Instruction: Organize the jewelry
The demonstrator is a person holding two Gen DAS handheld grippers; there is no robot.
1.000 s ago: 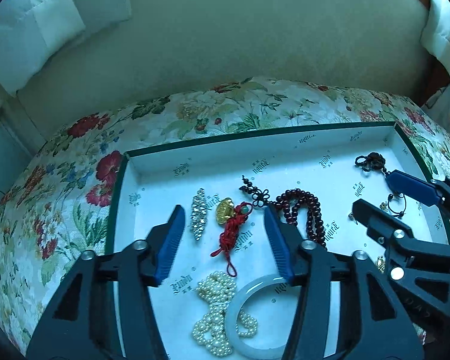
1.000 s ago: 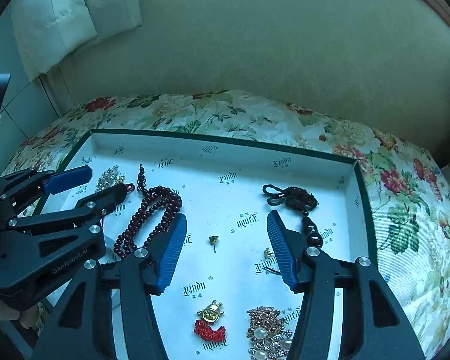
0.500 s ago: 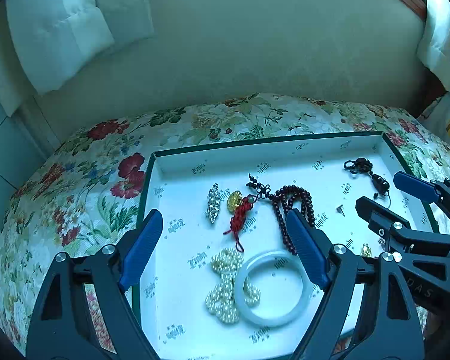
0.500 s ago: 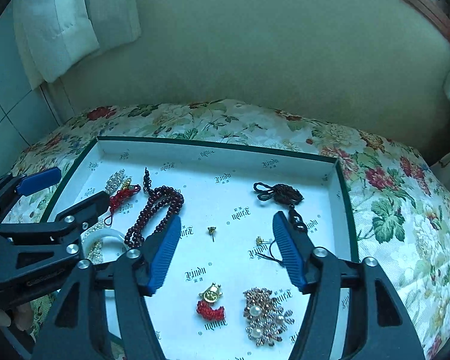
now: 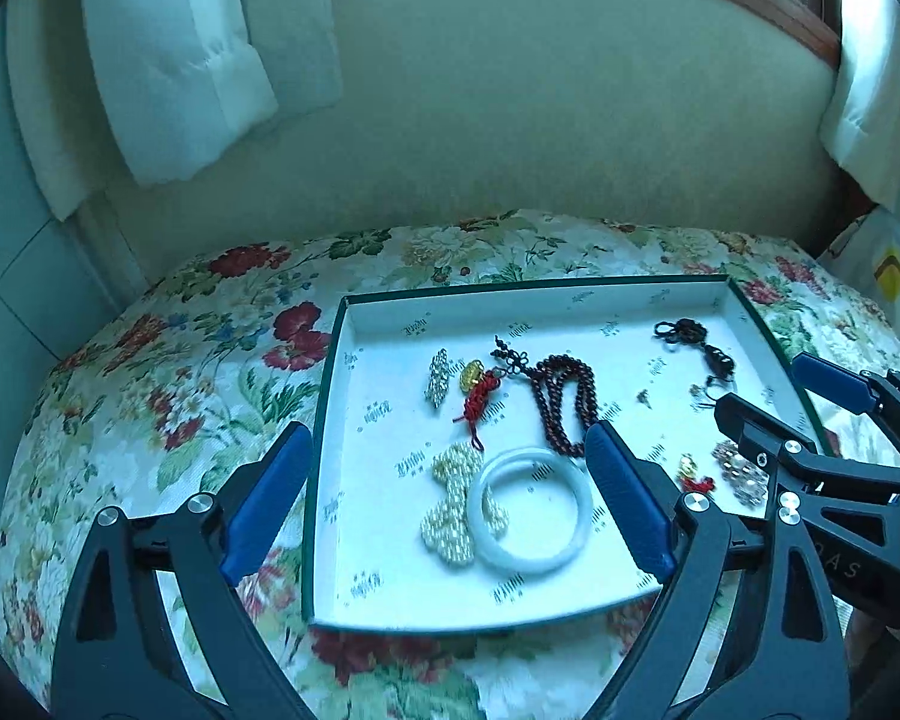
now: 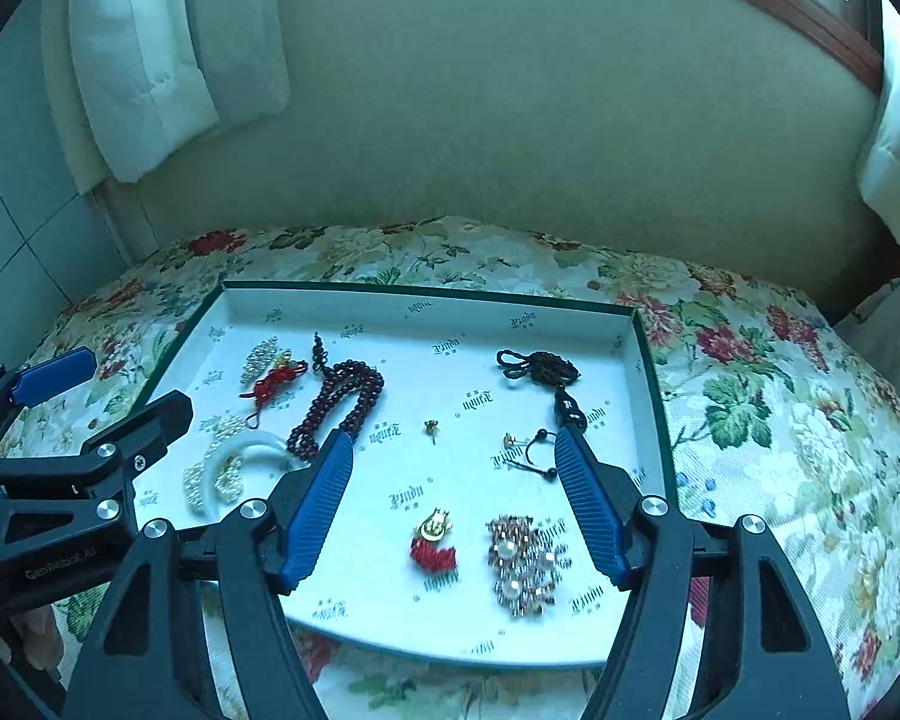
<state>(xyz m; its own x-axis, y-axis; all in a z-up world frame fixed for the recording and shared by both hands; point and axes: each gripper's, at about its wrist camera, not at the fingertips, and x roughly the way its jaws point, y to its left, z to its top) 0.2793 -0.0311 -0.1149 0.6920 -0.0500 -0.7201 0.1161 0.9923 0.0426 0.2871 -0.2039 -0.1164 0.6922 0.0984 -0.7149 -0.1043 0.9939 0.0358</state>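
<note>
I have both hand-held grippers above the tray (image 5: pixel 330 420), which sits on a floral surface (image 5: pixel 168 396). My left hand-held gripper (image 5: pixel 447 501) stands wide open, its jaws just having spread further, and nothing is pinched between them; through the gap I see the bangle (image 5: pixel 531 519) lying in the tray, overlapping the pearls (image 5: pixel 450 516). My right hand-held gripper (image 6: pixel 453 501) is also open and has just been widening, with nothing gripped.

All the jewelry lies inside the tray. Toward the left side are a crystal brooch (image 5: pixel 438 377), a gold charm on red cord (image 5: pixel 477 396) just beside it, and the dark red beads (image 6: pixel 339 405) next to that. In the middle lies a tiny stud (image 6: pixel 431 427). Toward the right wall there is a dark knotted cord (image 6: pixel 537 367), and near it an earring (image 6: pixel 510 439) and a thin black hoop (image 6: pixel 534 456). Nearest me lie a red-and-gold charm (image 6: pixel 433 546) and a pearl cluster (image 6: pixel 519 564), side by side but apart.
</note>
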